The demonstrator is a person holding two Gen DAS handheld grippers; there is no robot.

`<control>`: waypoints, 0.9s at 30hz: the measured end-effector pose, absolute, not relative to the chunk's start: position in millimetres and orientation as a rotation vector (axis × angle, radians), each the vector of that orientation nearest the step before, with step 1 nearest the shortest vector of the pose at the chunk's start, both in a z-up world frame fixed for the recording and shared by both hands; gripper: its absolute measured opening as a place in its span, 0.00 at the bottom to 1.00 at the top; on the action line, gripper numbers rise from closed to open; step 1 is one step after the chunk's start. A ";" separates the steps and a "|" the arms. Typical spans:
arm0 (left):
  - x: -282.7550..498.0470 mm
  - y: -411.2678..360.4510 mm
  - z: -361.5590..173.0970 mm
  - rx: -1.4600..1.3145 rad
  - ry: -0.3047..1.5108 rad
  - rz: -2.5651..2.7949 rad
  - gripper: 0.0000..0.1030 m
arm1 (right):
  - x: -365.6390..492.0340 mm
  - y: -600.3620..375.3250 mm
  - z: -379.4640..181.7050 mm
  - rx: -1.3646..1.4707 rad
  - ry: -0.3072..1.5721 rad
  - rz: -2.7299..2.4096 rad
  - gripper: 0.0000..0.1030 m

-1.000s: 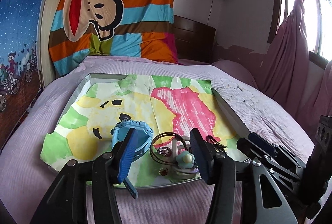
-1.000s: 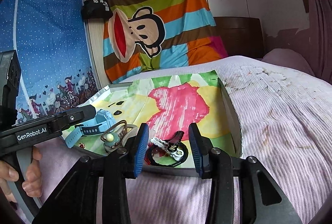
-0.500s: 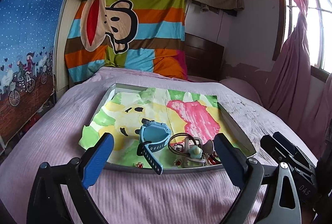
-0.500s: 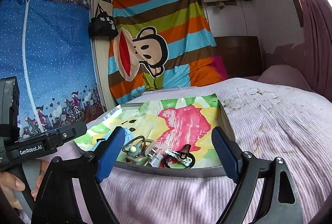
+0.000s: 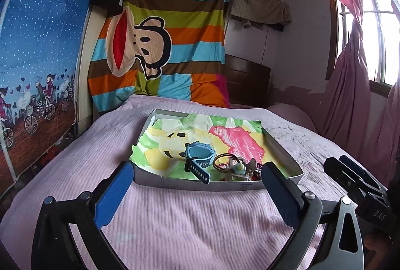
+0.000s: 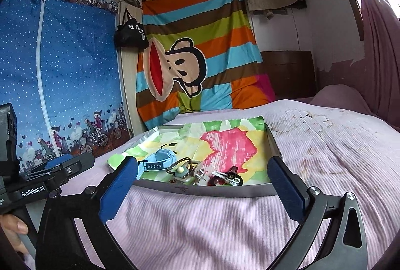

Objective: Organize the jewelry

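A shallow grey tray (image 5: 225, 186) (image 6: 200, 191) lined with a colourful drawing lies on the pink bed. In its near part lie a blue watch (image 5: 200, 153) (image 6: 160, 161), a brown ring-shaped bangle (image 5: 222, 160) (image 6: 181, 165), a small pale-blue charm (image 5: 237, 167) (image 6: 180, 172), and a black-and-white clip (image 6: 226, 177). My left gripper (image 5: 197, 195) hangs wide open above the bedspread, short of the tray's near wall, holding nothing. My right gripper (image 6: 202, 190) is also wide open and empty, just before the same wall.
The pink ribbed bedspread (image 5: 187, 225) spreads around the tray. A striped cartoon blanket (image 5: 160, 50) hangs behind the bed, a blue starry wardrobe cover (image 6: 62, 75) stands at the left, pink curtains (image 5: 355, 100) at the right. A hand (image 6: 12, 227) grips the other tool's handle.
Both grippers opened from nearly shut to wide and pulled back from over the tray. The watch and the other pieces stay in the tray.
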State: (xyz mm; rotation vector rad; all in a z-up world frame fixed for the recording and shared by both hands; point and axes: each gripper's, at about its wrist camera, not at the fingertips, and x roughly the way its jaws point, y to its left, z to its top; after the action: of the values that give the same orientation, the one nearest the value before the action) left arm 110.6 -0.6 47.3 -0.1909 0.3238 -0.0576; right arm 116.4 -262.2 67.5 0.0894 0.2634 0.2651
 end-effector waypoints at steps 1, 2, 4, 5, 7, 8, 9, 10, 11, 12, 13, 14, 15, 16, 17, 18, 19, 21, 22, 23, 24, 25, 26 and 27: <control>106.8 -0.4 46.8 -0.187 0.322 -0.057 1.00 | 112.4 -261.8 66.7 0.089 0.263 0.267 0.99; 102.8 0.1 46.1 -0.183 0.319 -0.056 1.00 | 109.1 -261.0 65.8 0.088 0.265 0.266 0.99; 95.1 1.3 44.5 -0.178 0.317 -0.057 1.00 | 102.3 -260.4 63.3 0.090 0.267 0.268 0.99; 91.8 1.5 43.7 -0.176 0.315 -0.056 1.00 | 97.8 -260.2 61.4 0.089 0.270 0.267 0.99; 85.1 3.1 41.9 -0.173 0.313 -0.054 1.00 | 90.5 -259.6 57.5 0.085 0.273 0.264 0.99; 82.6 4.4 41.2 -0.170 0.312 -0.052 1.00 | 86.9 -259.2 56.0 0.084 0.275 0.263 0.99; 79.4 5.1 40.3 -0.166 0.311 -0.050 1.00 | 82.2 -259.4 53.9 0.083 0.276 0.259 0.99; 74.5 4.8 38.9 -0.162 0.309 -0.048 1.00 | 78.7 -259.3 52.2 0.082 0.278 0.257 0.99; 71.1 5.3 37.7 -0.157 0.308 -0.046 1.00 | 75.0 -259.2 50.8 0.082 0.279 0.256 0.99; 67.5 5.9 36.5 -0.149 0.308 -0.043 1.00 | 71.6 -258.8 49.7 0.083 0.281 0.255 0.99; 63.7 6.6 35.2 -0.146 0.307 -0.042 1.00 | 68.2 -259.0 48.3 0.082 0.285 0.254 0.99; 59.5 7.9 33.7 -0.145 0.308 -0.041 1.00 | 64.9 -259.1 47.6 0.081 0.286 0.252 0.99; 56.1 8.9 32.3 -0.143 0.310 -0.041 1.00 | 61.9 -258.6 46.8 0.079 0.287 0.252 0.99; 53.0 9.7 31.0 -0.142 0.312 -0.039 1.00 | 59.0 -257.8 45.9 0.076 0.289 0.252 0.99; 49.8 10.4 29.9 -0.141 0.312 -0.037 1.00 | 56.9 -256.1 45.4 0.072 0.292 0.251 0.99; 46.4 10.5 28.8 -0.140 0.312 -0.036 1.00 | 53.7 -255.1 44.1 0.069 0.294 0.250 0.99; 43.7 11.3 28.3 -0.141 0.312 -0.035 1.00 | 50.3 -254.3 42.7 0.067 0.295 0.250 0.99; 37.9 11.0 27.1 -0.140 0.312 -0.035 1.00 | 44.8 -252.2 41.4 0.059 0.297 0.247 0.99; 36.2 11.0 27.0 -0.137 0.313 -0.035 1.00 | 41.7 -251.8 40.9 0.056 0.298 0.246 0.99; 34.5 10.2 26.7 -0.134 0.313 -0.035 1.00 | 38.4 -252.0 40.1 0.055 0.298 0.243 0.99; 32.2 9.2 26.3 -0.131 0.312 -0.036 1.00 | 35.8 -252.2 40.3 0.056 0.297 0.243 0.99; 29.8 8.2 25.7 -0.126 0.311 -0.036 1.00 | 33.3 -253.0 40.1 0.057 0.297 0.241 0.99; 28.0 7.4 25.3 -0.122 0.312 -0.037 1.00 | 31.3 -253.6 40.1 0.055 0.296 0.238 0.99; 26.1 6.7 24.4 -0.118 0.314 -0.039 1.00 | 29.6 -254.6 39.9 0.056 0.294 0.235 0.99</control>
State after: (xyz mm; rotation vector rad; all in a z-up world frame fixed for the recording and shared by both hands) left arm 26.1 6.7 24.4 -0.1185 0.3144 -0.0386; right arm 29.6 -254.6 39.9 0.0559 0.2943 0.2353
